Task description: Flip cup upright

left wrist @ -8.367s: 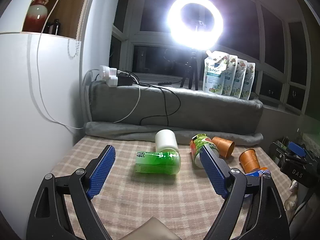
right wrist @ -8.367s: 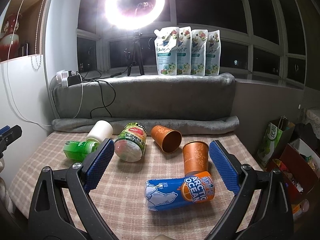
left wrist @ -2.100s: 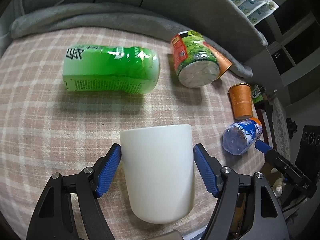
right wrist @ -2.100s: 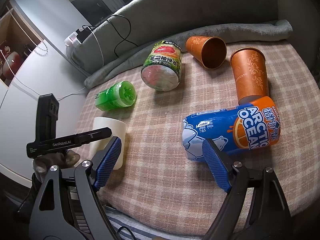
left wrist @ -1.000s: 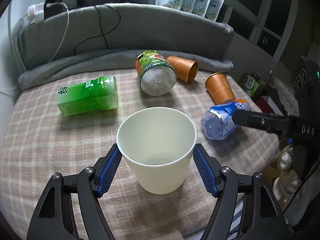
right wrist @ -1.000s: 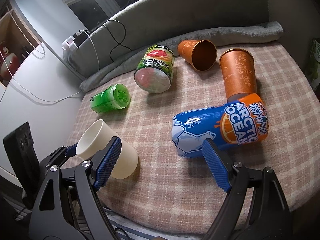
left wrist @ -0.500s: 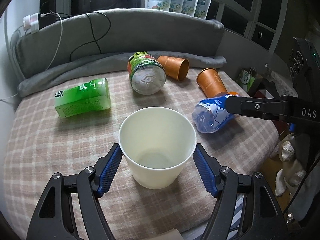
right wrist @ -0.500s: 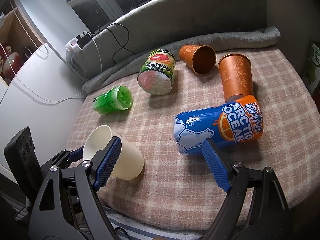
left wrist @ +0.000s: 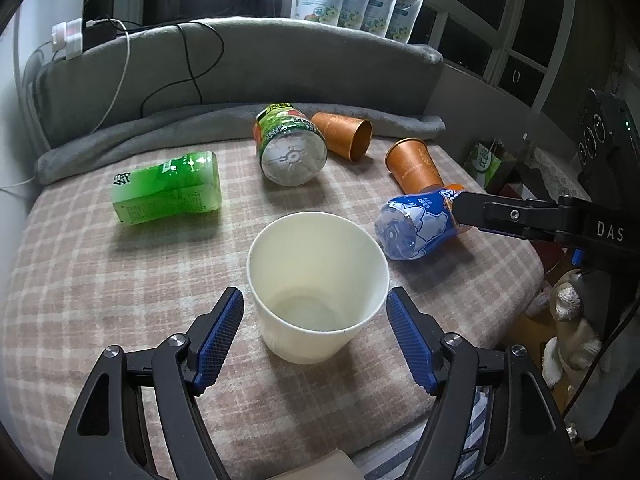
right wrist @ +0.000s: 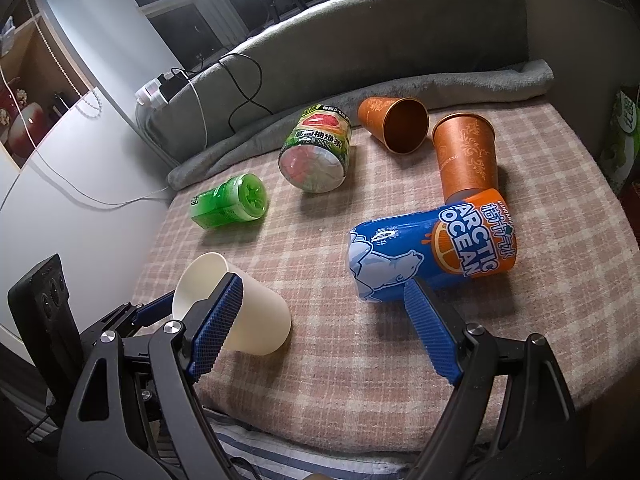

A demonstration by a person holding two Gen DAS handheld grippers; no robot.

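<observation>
The left gripper (left wrist: 312, 336) is standing wide, blue ribbed pads flanking — not touching — the white paper cup (left wrist: 316, 284), which is sitting mouth-up on the checked cloth (left wrist: 100, 280). Only the right wrist view is showing the cup's smooth tapered side (right wrist: 256, 322). The right gripper (right wrist: 320, 320) is hanging open, empty.

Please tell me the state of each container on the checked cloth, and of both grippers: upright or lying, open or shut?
White cup: upright, mouth up, empty, free between the jaws.
Green bottle: lying on its side.
Green tea bottle: lying, base toward the camera.
Far orange cup: lying on its side.
Near orange cup: lying on its side.
Arctic Ocean bottle: lying on its side.
Left gripper: open.
Right gripper: open, holding nothing.
</observation>
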